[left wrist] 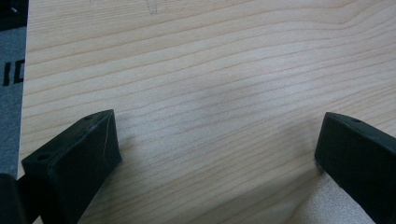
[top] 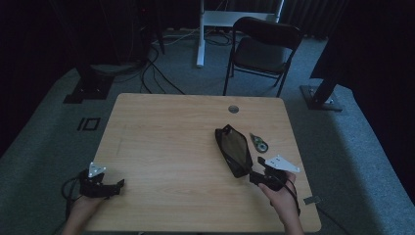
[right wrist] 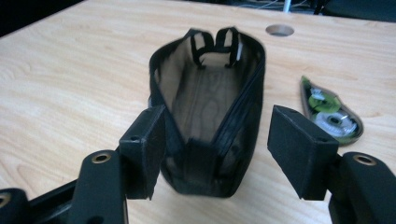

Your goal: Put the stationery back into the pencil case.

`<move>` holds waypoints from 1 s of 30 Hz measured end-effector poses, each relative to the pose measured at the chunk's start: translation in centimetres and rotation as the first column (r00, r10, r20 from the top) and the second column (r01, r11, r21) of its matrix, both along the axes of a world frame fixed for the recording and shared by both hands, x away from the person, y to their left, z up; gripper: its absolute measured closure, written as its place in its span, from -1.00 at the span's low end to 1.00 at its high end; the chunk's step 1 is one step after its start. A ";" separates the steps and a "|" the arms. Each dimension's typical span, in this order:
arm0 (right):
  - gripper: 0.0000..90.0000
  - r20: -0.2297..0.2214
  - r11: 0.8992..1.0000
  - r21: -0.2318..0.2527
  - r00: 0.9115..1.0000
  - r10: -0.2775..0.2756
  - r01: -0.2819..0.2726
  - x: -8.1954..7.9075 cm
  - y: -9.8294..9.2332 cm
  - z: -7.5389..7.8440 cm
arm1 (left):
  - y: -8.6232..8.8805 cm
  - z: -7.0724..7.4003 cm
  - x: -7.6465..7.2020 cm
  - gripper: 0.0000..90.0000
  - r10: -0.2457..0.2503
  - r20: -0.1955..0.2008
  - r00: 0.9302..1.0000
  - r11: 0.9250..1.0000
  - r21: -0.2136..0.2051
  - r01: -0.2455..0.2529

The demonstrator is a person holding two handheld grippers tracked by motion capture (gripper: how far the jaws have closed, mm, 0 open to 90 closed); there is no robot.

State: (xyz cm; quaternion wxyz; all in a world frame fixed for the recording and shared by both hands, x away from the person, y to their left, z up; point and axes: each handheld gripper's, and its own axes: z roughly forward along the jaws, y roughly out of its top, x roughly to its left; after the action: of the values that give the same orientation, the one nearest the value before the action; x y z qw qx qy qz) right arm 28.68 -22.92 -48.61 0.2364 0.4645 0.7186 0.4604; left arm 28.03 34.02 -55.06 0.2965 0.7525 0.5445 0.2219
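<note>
the right gripper had blocky matte black jaws, spread apart, with the near end of a black mesh pouch between them; the left jaw looked to touch the pouch's side, the right stood clear of it. the pouch was a long, soft case of see-through netting, its zip open so the mouth gaped in a narrow boat shape, with two small fabric loops at the far end. the pale wood showed through its bottom. just right of the pouch lay a teardrop-shaped correction tape dispenser of clear plastic with green and white reels inside. beyond the pouch, a round cable hole was cut in the light wood-grain table. well left of the pouch, the left gripper hovered low with its jaws wide apart over bare tabletop.
</note>
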 end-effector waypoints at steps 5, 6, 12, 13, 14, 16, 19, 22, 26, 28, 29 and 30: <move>-0.20 0.014 1.000 0.005 1.000 -0.024 0.024 0.8 -0.8 0.4 | 0.0 0.0 0.0 -1.00 0.000 0.000 1.000 1.000 0.000 0.000; -0.20 0.016 1.000 0.002 1.000 -0.026 0.026 1.0 -1.0 0.5 | 0.0 0.0 0.0 -1.00 0.000 0.000 1.000 1.000 0.000 0.000; -0.30 0.025 0.999 0.002 0.999 -0.045 0.045 2.0 -1.5 0.3 | 0.0 0.0 0.0 -1.00 0.000 0.000 1.000 1.000 0.000 0.000; -0.31 0.024 0.999 0.003 0.999 -0.048 0.048 2.2 -1.6 0.2 | 0.0 0.0 0.0 -1.00 0.000 0.000 1.000 1.000 0.000 0.000; -0.31 0.020 0.999 0.002 0.999 -0.050 0.050 2.3 -1.7 0.1 | 0.0 0.0 0.0 -1.00 0.000 0.000 1.000 1.000 0.000 0.000; -0.31 0.023 0.998 0.003 0.998 -0.060 0.060 2.8 -2.0 0.1 | 0.0 0.0 0.0 -1.00 0.000 0.000 1.000 1.000 0.000 0.000; -0.31 0.029 0.997 0.008 0.996 -0.079 0.079 3.4 -2.6 0.1 | 0.0 0.0 0.0 -1.00 0.001 0.000 1.000 1.000 -0.001 -0.001; -0.31 0.027 0.996 0.016 0.996 -0.091 0.090 4.2 -3.1 0.0 | 0.0 0.0 0.0 -1.00 0.001 0.001 1.000 1.000 -0.001 -0.001; -0.33 0.015 0.994 0.022 0.994 -0.104 0.104 5.2 -3.6 -0.5 | 0.0 0.0 0.0 -1.00 0.001 0.001 1.000 1.000 -0.001 -0.001; -0.34 0.004 0.995 0.026 0.995 -0.101 0.101 5.6 -3.8 -0.8 | 0.0 0.0 0.0 -1.00 0.001 0.001 1.000 1.000 -0.001 -0.001; -0.34 0.006 0.994 0.023 0.994 -0.106 0.106 5.9 -3.9 -0.9 | 0.0 0.0 0.0 -1.00 0.001 0.001 1.000 1.000 -0.001 -0.001; -0.34 0.004 0.994 0.023 0.994 -0.106 0.106 6.1 -4.0 -1.0 | 0.0 0.0 0.0 -1.00 0.001 0.001 1.000 1.000 -0.001 -0.001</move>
State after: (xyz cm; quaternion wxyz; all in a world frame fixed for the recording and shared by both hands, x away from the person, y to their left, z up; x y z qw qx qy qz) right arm 34.78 -26.91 -49.62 0.2573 0.5035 0.6870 0.4565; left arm 28.03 34.02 -55.07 0.2970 0.7521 0.5448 0.2220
